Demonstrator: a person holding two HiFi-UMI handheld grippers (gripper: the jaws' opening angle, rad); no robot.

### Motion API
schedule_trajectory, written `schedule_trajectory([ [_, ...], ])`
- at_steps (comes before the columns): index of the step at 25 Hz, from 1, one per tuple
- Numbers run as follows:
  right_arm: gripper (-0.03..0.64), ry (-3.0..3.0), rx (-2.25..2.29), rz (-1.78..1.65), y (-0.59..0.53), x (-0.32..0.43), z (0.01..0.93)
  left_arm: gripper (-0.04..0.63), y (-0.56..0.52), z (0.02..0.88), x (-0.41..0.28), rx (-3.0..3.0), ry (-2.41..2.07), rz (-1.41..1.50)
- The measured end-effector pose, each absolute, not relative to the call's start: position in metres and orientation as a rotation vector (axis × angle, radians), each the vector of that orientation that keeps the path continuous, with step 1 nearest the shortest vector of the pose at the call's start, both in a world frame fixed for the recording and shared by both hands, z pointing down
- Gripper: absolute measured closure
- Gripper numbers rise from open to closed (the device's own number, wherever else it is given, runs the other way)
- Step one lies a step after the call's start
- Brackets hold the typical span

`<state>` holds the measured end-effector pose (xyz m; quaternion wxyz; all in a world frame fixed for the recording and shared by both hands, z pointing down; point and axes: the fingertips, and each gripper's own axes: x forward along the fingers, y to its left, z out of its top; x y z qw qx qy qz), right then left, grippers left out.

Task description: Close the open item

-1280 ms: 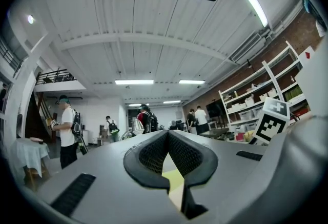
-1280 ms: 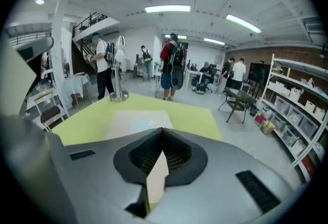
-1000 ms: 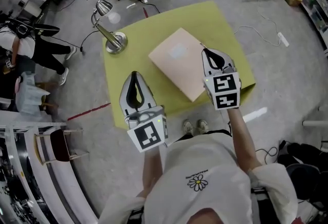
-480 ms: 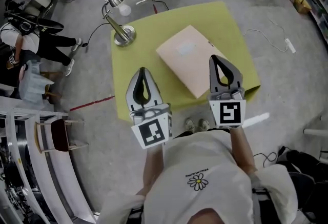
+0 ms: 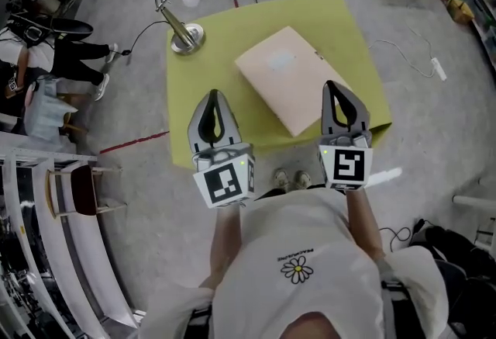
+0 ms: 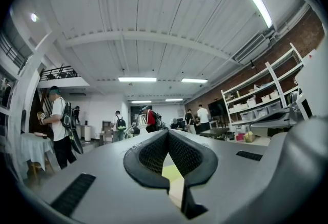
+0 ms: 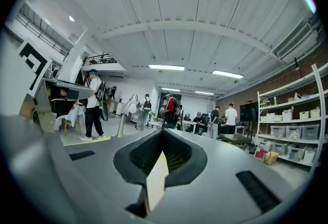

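Note:
A flat pale pink folder [image 5: 291, 74] lies closed on the yellow-green table [image 5: 225, 39]. In the head view my left gripper [image 5: 215, 92] hovers over the table's near left part, left of the folder and apart from it. My right gripper [image 5: 332, 84] is held over the folder's near right edge. Both point ahead, roughly level. The left gripper view has the left gripper [image 6: 167, 134] shut at the tips, with nothing between them. The right gripper [image 7: 163, 130] is likewise shut and empty, and a strip of the folder [image 7: 156, 182] shows below its tips.
A silver desk lamp [image 5: 180, 15] stands on the table's far left corner, its cord running off to the floor. People stand beyond the table and at the left. A chair [image 5: 81, 198] and shelving are at the near left, and cables [image 5: 411, 50] lie on the floor at the right.
My right gripper has drawn back from the folder's middle toward its near right edge, lifted a little and turned to point straight ahead. The left gripper has stayed about where it was.

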<state>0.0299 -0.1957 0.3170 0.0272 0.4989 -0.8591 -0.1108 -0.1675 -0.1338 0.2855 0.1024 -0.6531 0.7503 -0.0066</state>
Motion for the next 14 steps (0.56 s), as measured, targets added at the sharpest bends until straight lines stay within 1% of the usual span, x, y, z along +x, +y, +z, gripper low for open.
schedule_trajectory([
  [10, 0.606, -2.637, 1.540, -0.298, -0.200, 0.039, 0.323, 0.581, -0.148, 0.285, -0.170, -1.929, 2.187, -0.035],
  [14, 0.606, -2.626, 1.538, -0.246, -0.207, 0.041, 0.333, 0.581, -0.154, 0.284, -0.172, -1.919, 2.172, 0.019],
])
